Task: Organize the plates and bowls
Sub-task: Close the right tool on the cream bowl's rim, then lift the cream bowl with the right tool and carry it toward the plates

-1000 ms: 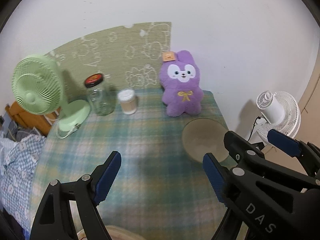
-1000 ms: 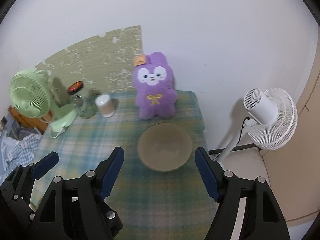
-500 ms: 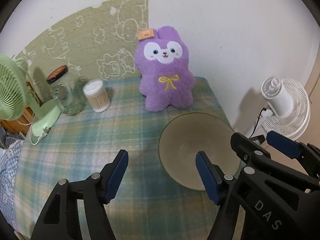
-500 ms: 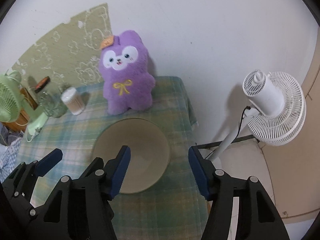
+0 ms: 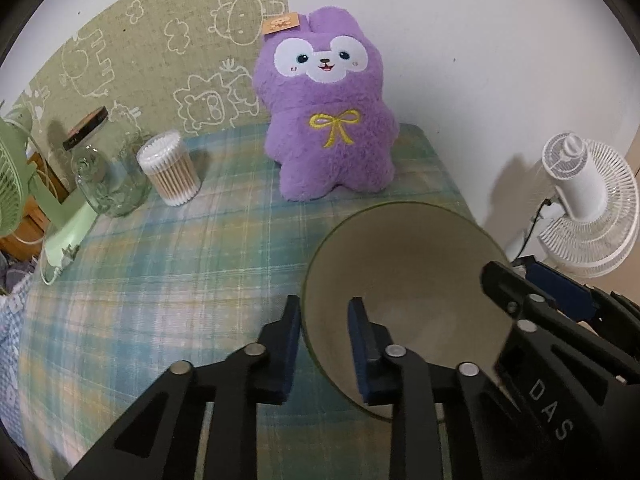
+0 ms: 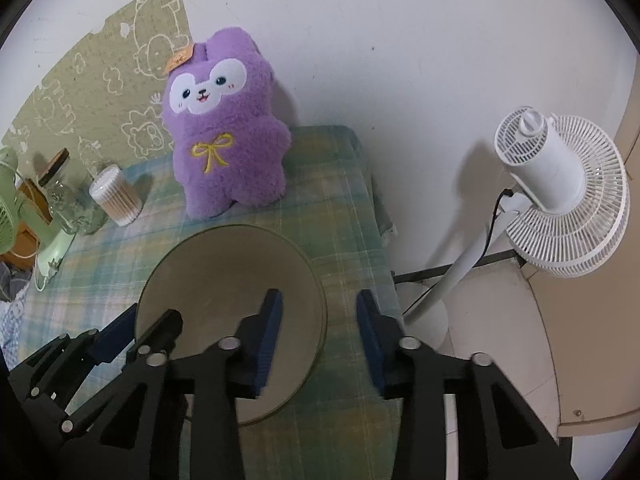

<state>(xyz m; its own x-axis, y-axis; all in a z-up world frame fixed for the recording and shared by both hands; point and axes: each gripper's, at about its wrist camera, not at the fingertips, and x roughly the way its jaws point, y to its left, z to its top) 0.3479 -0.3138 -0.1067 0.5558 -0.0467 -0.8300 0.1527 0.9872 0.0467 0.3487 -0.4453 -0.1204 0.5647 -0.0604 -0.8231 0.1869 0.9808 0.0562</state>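
1. Left wrist view: the left gripper (image 5: 322, 338) points down at a tan bowl (image 5: 404, 280) that sits on the plaid tablecloth (image 5: 180, 260), near the table's right edge and in front of a purple plush rabbit (image 5: 328, 120).
2. Its jaws have just been closing and now stand narrow, straddling the bowl's left rim: one pad outside the wall, the other inside. Whether both pads actually press the rim cannot be told; a thin gap seems to remain at the inner pad.
3. The right gripper's black frame enters from the right over the bowl's far side.
4. At the table's left stand a glass jar (image 5: 104, 176), a cotton swab container (image 5: 170, 168) and a green fan (image 5: 16, 184). A white fan (image 5: 588, 196) stands off the table to the right.
5. Right wrist view: the right gripper (image 6: 318, 332) straddles the bowl's (image 6: 224, 280) right rim, one pad inside, the other outside over the tablecloth (image 6: 320, 184).
6. Its jaws have just been closing, yet a clear gap remains to the outer pad; the rim is not clamped.
7. The left gripper's frame shows at lower left, at the bowl's opposite rim.
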